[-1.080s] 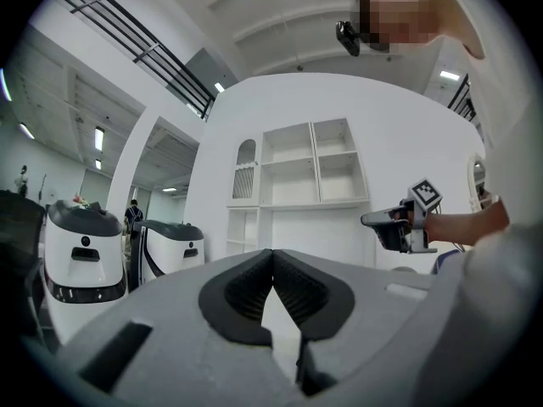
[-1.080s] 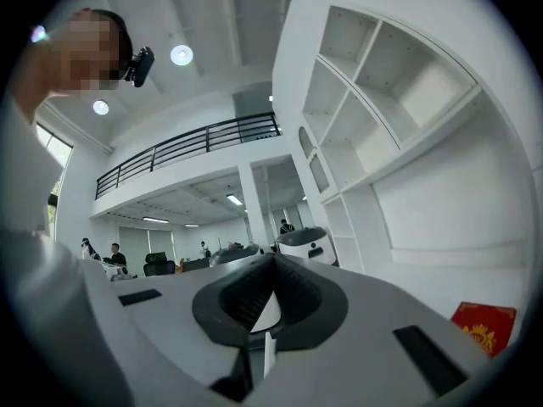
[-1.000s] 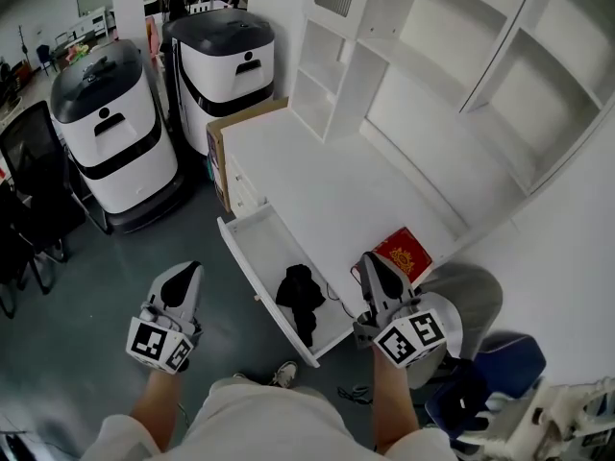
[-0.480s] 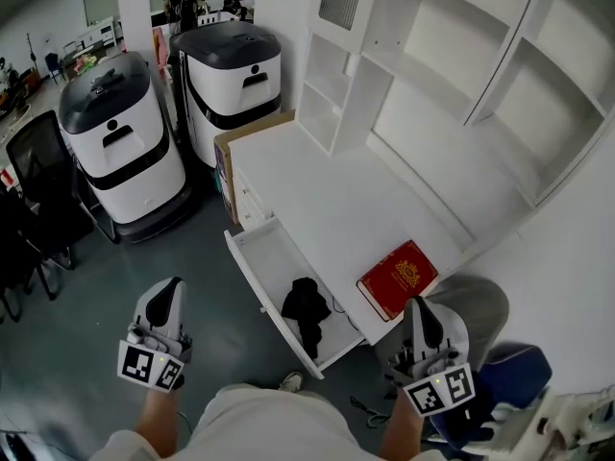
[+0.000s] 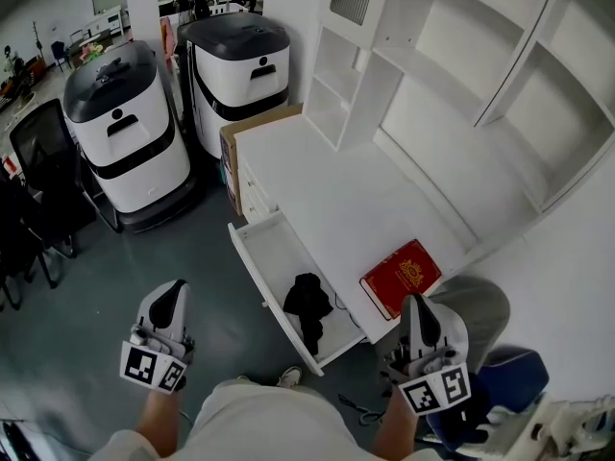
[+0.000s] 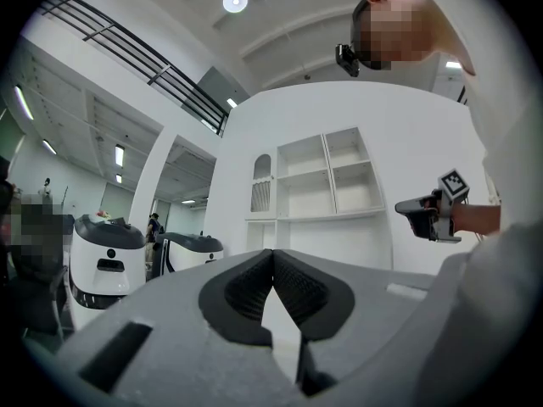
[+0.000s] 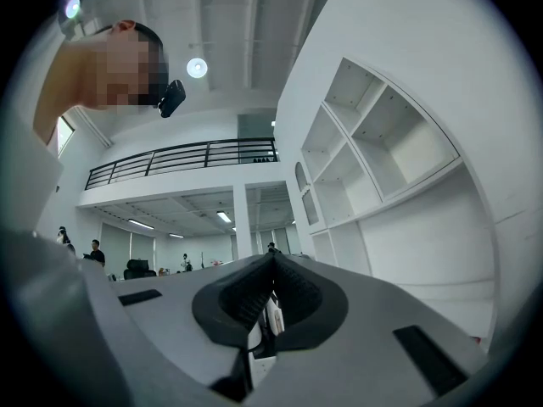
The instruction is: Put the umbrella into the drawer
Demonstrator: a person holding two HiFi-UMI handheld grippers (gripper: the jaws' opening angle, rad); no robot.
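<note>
A black folded umbrella [image 5: 308, 302] lies inside the open white drawer [image 5: 264, 253], at its near end, under the white desk [image 5: 336, 190]. Neither gripper touches it. My left gripper [image 5: 173, 292] hangs over the floor to the left of the drawer; its jaws are shut with nothing between them [image 6: 273, 254]. My right gripper [image 5: 415, 305] is held near the desk's near corner, right of the drawer, beside a red book [image 5: 402, 275]. Its jaws are shut and empty too [image 7: 273, 258]. The left gripper view also shows the right gripper [image 6: 431, 216] in a hand.
Two white-and-black machines [image 5: 120, 123] [image 5: 238, 65] stand beyond the drawer, with a cardboard box [image 5: 252, 128] at the desk's far end. White shelves [image 5: 432, 56] rise behind the desk. Black chairs [image 5: 34, 181] stand at left, a blue seat [image 5: 504, 373] at lower right.
My right gripper has drawn back from above the drawer's near corner, beside the red book, towards my body and to the right. The umbrella stays in the drawer. The left gripper has barely shifted.
</note>
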